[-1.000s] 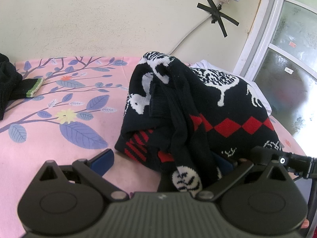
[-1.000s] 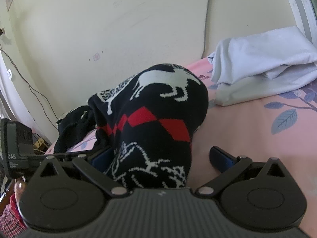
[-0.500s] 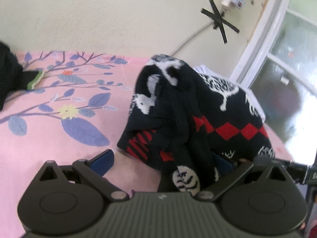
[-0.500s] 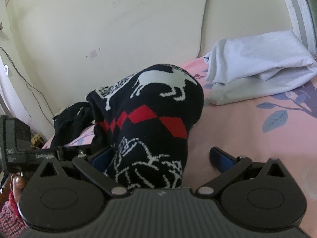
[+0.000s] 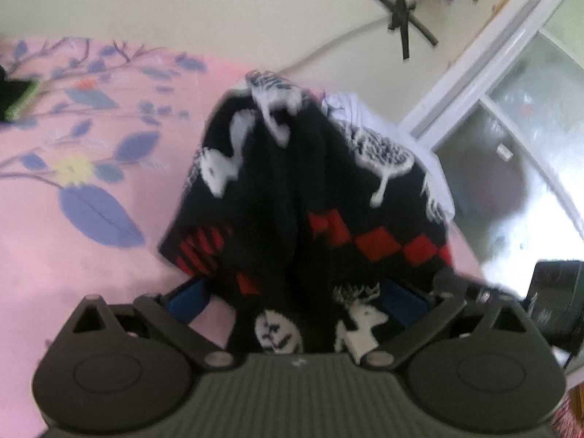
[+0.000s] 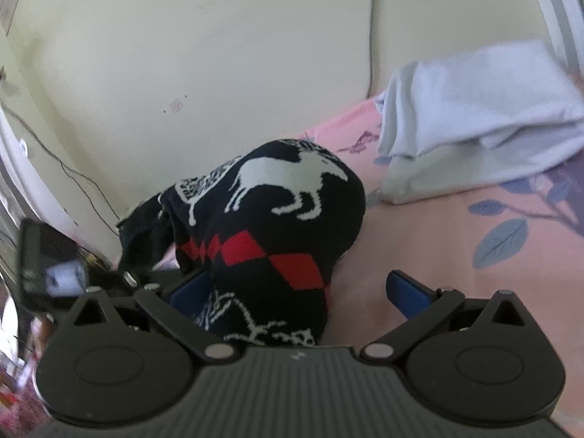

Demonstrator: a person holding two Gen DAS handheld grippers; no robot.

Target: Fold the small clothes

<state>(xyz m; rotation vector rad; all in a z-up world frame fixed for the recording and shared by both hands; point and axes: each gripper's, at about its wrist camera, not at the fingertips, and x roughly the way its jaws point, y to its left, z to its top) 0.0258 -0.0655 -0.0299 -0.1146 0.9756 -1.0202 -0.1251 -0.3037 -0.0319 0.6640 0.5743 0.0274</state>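
The black knitted sweater (image 5: 314,197) with its white animals and red diamonds sits bunched in a tall heap on the pink floral bedsheet (image 5: 73,255), filling the middle of both wrist views; nothing about it is flat yet. The left gripper (image 5: 295,294) has its blue pads spread wide, with the near folds of the knit lying slack between them, so it is released and not pinching; the right gripper (image 6: 303,288) is likewise spread open, the sweater's hem pushed in against the pad at nine o'clock while the pad at three o'clock stands clear over bare sheet. In the right view a pale folded garment (image 6: 474,124) rests at about two o'clock, well apart from the heap; in the left view a dark item with a green cuff (image 5: 18,98) lies off at ten o'clock.

To my eye the step in hand is getting hold of the heap so it can be spread out; doing that well means each gripper closing on a single outer edge, hem or shoulder, not a thick wad of several layers; then lifting and drawing apart so the knit falls open. The left view is blurred, so which layer lies nearest that gripper I cannot tell; a grab there risks catching the sleeve along with the body.
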